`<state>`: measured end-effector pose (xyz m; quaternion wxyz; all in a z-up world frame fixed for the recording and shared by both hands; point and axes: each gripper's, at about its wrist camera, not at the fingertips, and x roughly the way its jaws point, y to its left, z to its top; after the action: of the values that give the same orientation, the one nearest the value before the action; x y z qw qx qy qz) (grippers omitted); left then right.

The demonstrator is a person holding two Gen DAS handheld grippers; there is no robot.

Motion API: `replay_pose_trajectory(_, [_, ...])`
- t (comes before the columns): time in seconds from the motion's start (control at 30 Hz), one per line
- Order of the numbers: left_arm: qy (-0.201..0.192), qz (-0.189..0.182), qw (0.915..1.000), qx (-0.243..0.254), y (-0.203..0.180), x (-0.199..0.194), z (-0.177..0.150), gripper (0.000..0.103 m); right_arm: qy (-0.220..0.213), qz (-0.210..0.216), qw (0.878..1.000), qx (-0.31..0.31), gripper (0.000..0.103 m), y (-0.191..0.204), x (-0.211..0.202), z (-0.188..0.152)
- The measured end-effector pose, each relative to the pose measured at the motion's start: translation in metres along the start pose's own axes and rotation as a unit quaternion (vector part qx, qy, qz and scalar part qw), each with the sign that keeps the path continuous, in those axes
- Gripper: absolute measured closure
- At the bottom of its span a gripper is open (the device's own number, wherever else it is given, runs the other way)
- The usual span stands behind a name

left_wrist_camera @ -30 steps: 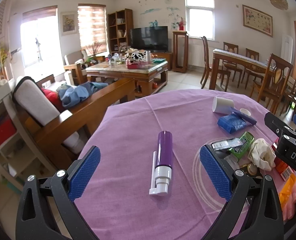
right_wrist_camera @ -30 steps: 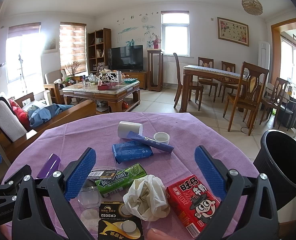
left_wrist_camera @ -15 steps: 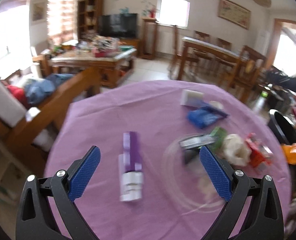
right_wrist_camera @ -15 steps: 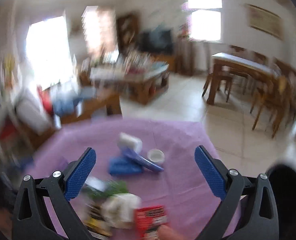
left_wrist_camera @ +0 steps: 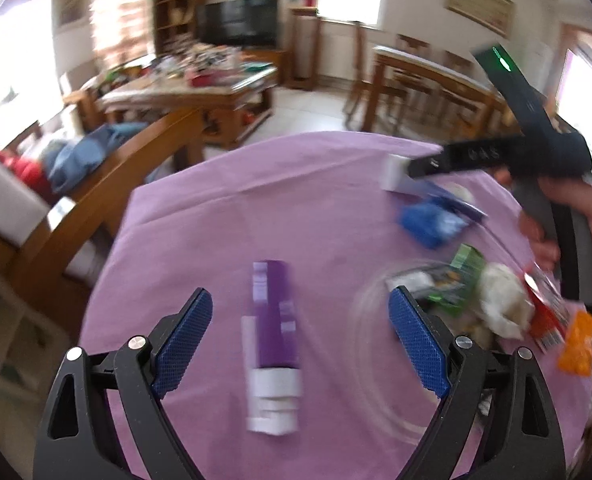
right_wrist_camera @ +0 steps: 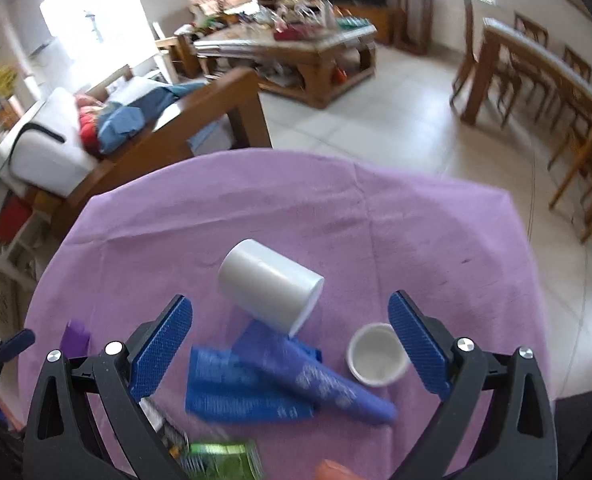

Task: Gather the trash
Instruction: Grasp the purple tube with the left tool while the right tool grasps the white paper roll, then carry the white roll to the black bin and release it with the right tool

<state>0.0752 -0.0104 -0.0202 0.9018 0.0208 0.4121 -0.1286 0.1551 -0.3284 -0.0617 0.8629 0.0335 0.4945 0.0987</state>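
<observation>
My left gripper is open and empty, its jaws on either side of a purple tube with a white cap that lies on the purple tablecloth. My right gripper is open and empty above a purple tube with a large white cap, a blue packet and a small white cap. In the left wrist view the right gripper's body hangs over the far right of the table. A crumpled tissue, a green gum pack and a red box lie to the right.
An orange wrapper lies at the table's right edge. A wooden sofa with cushions and clothes stands to the left, a cluttered coffee table beyond, dining chairs to the right. A clear round dish sits near the trash pile.
Both grippers have risen and tilted down toward the table. My right gripper has moved forward over the white-capped tube and blue packet. My left gripper stays over the purple tube.
</observation>
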Motion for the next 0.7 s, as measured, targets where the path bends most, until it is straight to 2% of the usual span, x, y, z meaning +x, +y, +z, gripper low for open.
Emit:
replay_pose_trajectory(0.03, [0.007,0.011,0.9999,-0.002,0.005,0.004,0.000,0.018,0.009,0.000,1.000,0.007,0.007,0.002,0.008,0.002])
replay_pose_trajectory(0.07, [0.014,0.016,0.9998,-0.003,0.010,0.006,0.000,0.022,0.017,-0.003,1.000,0.008,0.014,0.004,0.015,0.001])
replay_pose_trajectory(0.1, [0.030,0.017,0.9994,-0.002,0.014,0.011,-0.001,0.030,0.025,-0.005,1.000,0.008,0.025,0.005,0.021,0.000])
replay_pose_trajectory(0.13, [0.042,0.016,0.9990,-0.002,0.016,0.017,-0.001,0.037,0.031,-0.006,0.999,0.008,0.026,0.006,0.024,-0.004])
replay_pose_trajectory(0.2, [0.061,0.009,0.9981,-0.002,0.021,0.027,-0.003,0.045,0.023,-0.032,0.999,-0.009,0.038,0.013,0.026,-0.007])
replay_pose_trajectory(0.23, [0.057,0.003,0.9984,-0.003,0.022,0.026,-0.001,0.051,0.021,-0.043,0.999,-0.015,0.042,0.015,0.026,-0.009])
replay_pose_trajectory(0.3, [0.054,-0.015,0.9984,-0.010,0.025,0.027,0.002,0.070,0.020,-0.042,0.999,-0.014,0.042,0.013,0.027,-0.009])
replay_pose_trajectory(0.4, [0.049,-0.016,0.9986,-0.009,0.026,0.025,0.002,0.070,0.019,-0.008,1.000,0.004,0.043,0.004,0.018,-0.013])
replay_pose_trajectory(0.5, [0.022,-0.019,0.9995,-0.009,0.023,0.013,0.001,0.071,-0.003,0.032,0.999,0.015,0.043,0.002,-0.004,-0.015])
replay_pose_trajectory(0.7, [-0.034,-0.027,0.9987,0.028,-0.013,-0.040,0.005,0.072,-0.089,0.116,0.989,0.031,0.043,0.002,-0.088,-0.031])
